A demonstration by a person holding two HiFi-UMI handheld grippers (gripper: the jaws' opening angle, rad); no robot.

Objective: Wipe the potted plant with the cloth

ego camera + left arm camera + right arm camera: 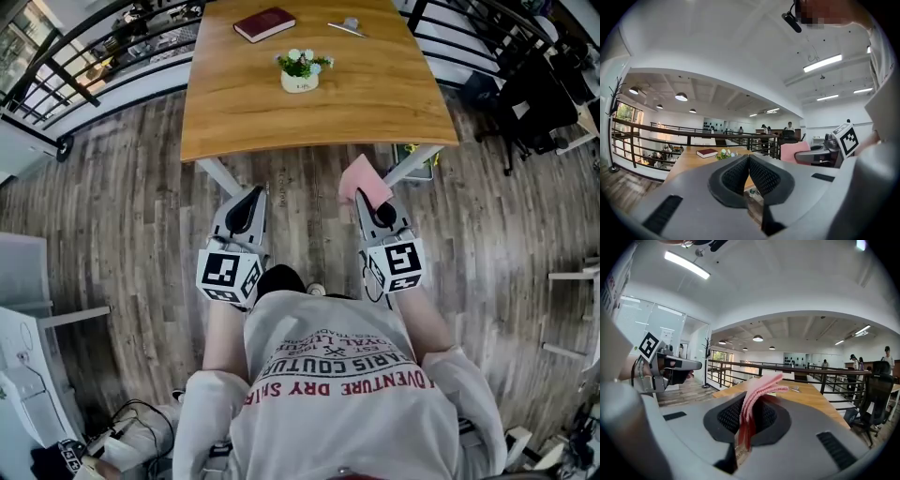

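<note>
With the right claw (746, 420) clamped on the folded pink cloth (764, 386) and the left claw (748, 174) closed empty, the small white-potted flowering plant (301, 71), well ahead on the wooden surface (384, 98), could topple under an unbraced 1-handed wipe.

Bright ceiling lights, sharp, fisheye-warped edges
</note>
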